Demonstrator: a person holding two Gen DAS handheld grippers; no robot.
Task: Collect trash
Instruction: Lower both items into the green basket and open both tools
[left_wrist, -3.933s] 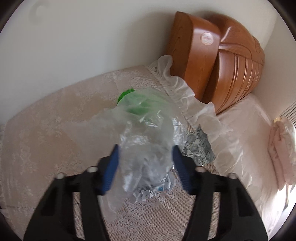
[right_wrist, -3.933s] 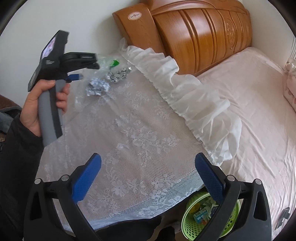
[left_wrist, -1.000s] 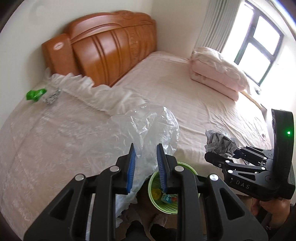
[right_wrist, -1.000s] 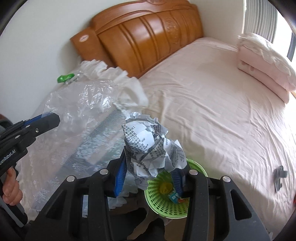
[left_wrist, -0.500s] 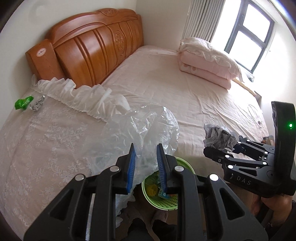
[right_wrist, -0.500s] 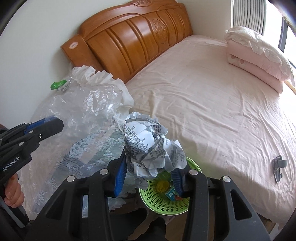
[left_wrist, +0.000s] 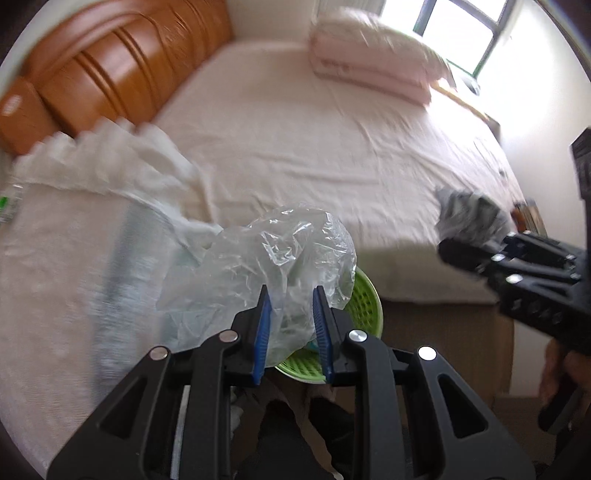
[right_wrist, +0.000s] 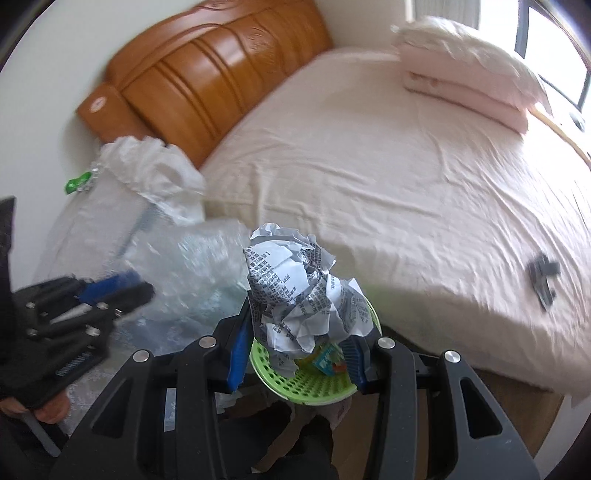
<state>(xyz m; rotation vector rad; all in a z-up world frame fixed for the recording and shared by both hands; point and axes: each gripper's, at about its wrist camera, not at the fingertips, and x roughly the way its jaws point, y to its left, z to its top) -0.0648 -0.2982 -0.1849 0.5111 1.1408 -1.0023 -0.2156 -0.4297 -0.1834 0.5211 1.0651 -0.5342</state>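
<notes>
Left wrist view: left gripper (left_wrist: 291, 328), black frame with blue ribbed pads, jaws closed on a crumpled clear plastic bag (left_wrist: 266, 266), thin and glossy, held above and just left of a round lime-green perforated plastic basket (left_wrist: 364, 299) standing on the floor against the bed's side. Beyond the basket, a bed (left_wrist: 314, 147) in a smooth pale pink sheet, with a carved orange-brown wooden headboard (left_wrist: 110, 77) and a folded pink quilt (left_wrist: 369, 70) at its far side. Left of the basket, a surface under white lace cloth (left_wrist: 55, 277) with a ruffled edge. Right of the basket, the right gripper (left_wrist: 476, 243) clamps a grey-white crumpled paper ball (left_wrist: 469, 214), blurred. Right wrist view: right gripper (right_wrist: 299, 347), same black frame and blue pads, jaws clamped on the crumpled paper ball (right_wrist: 303, 291), printed with dense dark text, sharply creased, directly above the basket (right_wrist: 314, 387), whose perforated wall shows small colourful packets inside. Left of the basket, the plastic bag (right_wrist: 192, 273) hangs from the left gripper (right_wrist: 122, 288). Far left of the basket, a small green wrapper (right_wrist: 75, 182) lies on the lace cloth (right_wrist: 92, 221) near the wall. Right of the basket, a small dark grey object (right_wrist: 543, 275) rests on the bed sheet (right_wrist: 388, 166); kind indistinct.
</notes>
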